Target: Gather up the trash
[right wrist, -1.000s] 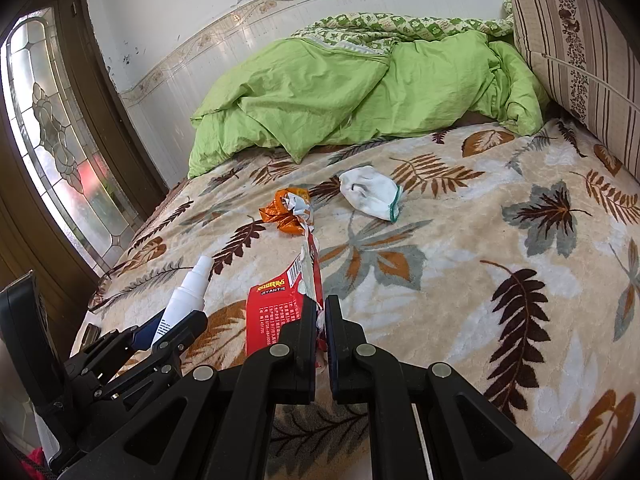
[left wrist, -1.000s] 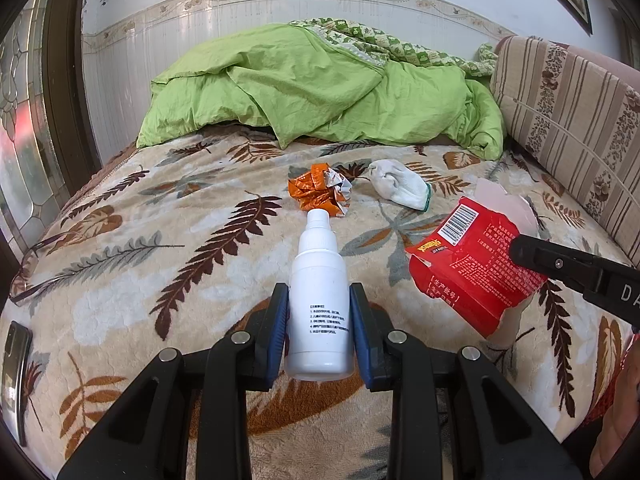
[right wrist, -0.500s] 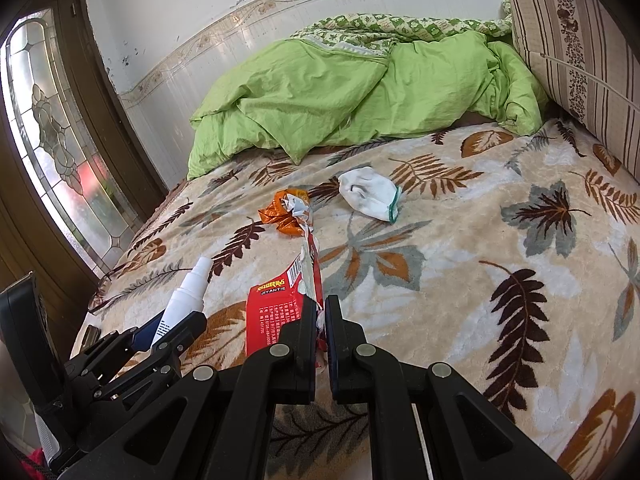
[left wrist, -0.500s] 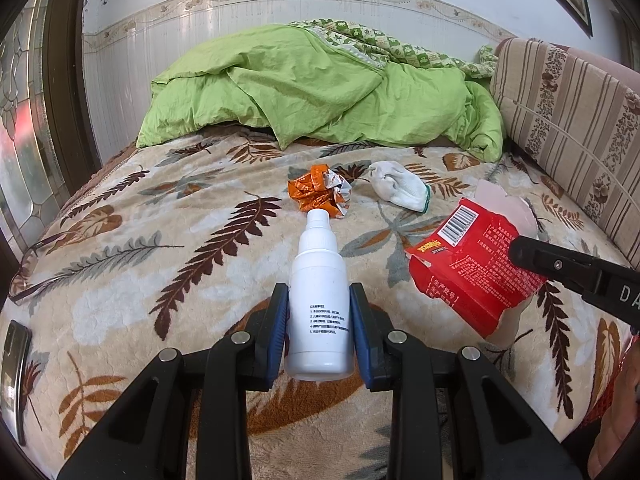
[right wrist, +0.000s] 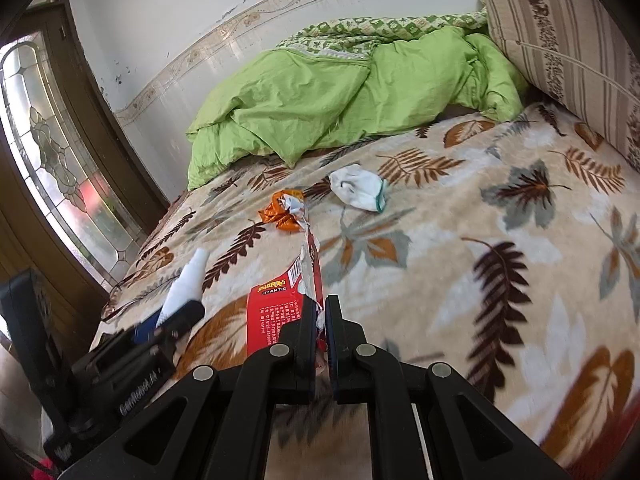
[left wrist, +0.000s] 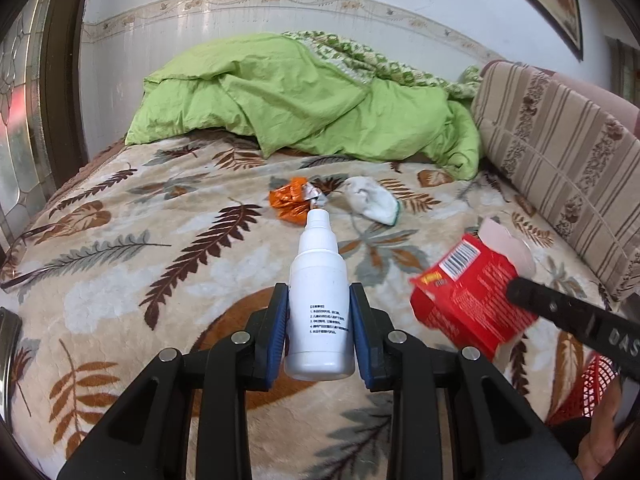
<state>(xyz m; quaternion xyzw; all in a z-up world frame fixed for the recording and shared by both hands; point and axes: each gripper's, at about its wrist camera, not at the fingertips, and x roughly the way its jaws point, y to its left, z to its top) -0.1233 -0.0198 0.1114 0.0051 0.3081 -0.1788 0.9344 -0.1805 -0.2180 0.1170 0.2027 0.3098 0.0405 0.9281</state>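
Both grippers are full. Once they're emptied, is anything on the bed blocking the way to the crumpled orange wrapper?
Nothing visible does. The crumpled orange foil wrapper lies in the open on the leaf-patterned blanket, with bare blanket on its near side. The balled white sock lies close beside it, apparently not touching. The green duvet is heaped well behind.

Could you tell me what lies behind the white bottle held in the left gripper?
Behind the white bottle, on the leaf-patterned blanket, lie a crumpled orange wrapper and a white glove. The bottle's tip hides the wrapper's near edge.
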